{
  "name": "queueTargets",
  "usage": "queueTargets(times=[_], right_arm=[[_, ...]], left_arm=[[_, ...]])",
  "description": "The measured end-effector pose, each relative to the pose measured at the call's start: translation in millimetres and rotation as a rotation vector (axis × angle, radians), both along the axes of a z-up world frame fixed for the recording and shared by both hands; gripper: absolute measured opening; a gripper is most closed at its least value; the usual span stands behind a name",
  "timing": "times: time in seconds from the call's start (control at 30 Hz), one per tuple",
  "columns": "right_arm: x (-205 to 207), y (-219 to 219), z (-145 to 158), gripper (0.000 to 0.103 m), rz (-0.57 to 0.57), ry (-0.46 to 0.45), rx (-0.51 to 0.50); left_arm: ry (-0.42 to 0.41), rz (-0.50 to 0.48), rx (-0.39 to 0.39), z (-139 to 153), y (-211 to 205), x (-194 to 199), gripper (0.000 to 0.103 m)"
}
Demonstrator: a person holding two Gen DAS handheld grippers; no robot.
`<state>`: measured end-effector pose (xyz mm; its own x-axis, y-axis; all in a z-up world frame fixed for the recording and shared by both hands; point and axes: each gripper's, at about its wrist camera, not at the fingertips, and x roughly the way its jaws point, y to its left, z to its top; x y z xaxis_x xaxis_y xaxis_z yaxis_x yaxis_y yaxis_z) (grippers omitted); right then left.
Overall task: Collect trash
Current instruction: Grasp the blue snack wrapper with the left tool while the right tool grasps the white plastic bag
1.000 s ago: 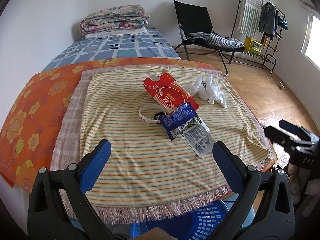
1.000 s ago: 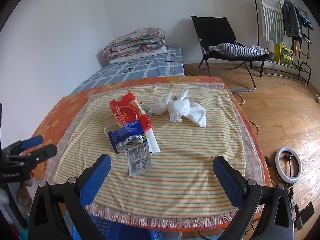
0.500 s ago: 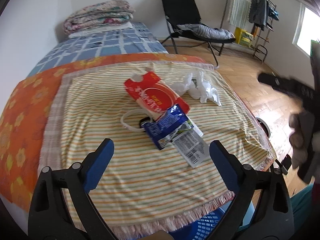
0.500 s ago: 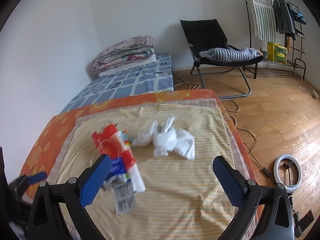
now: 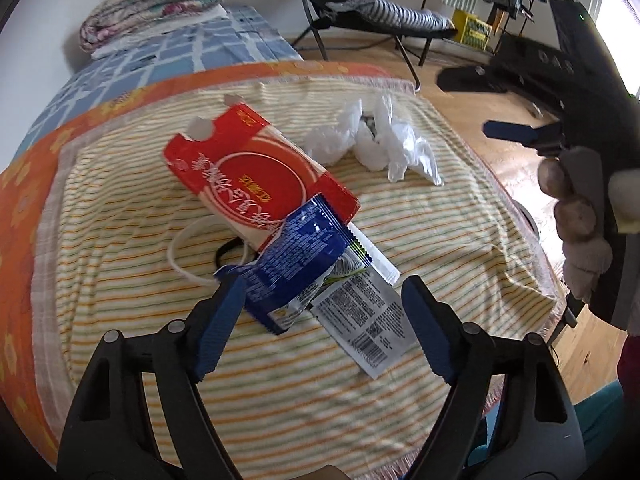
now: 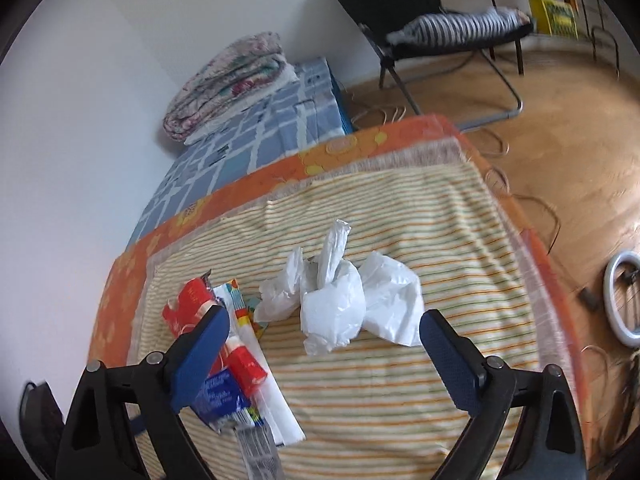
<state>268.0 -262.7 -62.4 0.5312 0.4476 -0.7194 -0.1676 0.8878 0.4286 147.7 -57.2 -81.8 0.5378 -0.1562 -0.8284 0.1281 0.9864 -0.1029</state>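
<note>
Closing in since before: left gripper (image 5: 322, 320) nearer blue wrapper (image 5: 298, 268), right gripper (image 6: 324, 344) nearer white bag (image 6: 340, 304); fingers spread.

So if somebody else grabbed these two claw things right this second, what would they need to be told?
Left gripper: open, empty, low over the blue wrapper.
Right gripper: open, empty, lined up on the crumpled white plastic bag.
Trash lies on the striped cloth: red carton, blue wrapper overlapping it, silver sachet beside that, white bag farther back.
Done: nothing picked up yet.
Left: grasp each piece. A blue basket edge seems to show at the near edge.
</note>
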Motion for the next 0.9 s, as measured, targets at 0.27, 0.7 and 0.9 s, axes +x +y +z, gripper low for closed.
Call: queueTargets(times=[0.27,0.7,0.9], right_arm=[[29.1,10.5,-26.2,0.091,-0.029,0.058,-0.006],[46.9,40.3,-55.6,0.078,0.003,0.084,-0.157],[46.0,35.7,-59.4,0.064,0.007,0.097,-0.160]], left_arm=[[0.004,-0.039,0.095,-18.8,-14.6,21.3,0.077],[0.026,-0.050,0.113,-31.4,-7.8,33.0,0.062],[0.023,-0.077,0.137,-32.4,-10.4,28.5,0.064]])
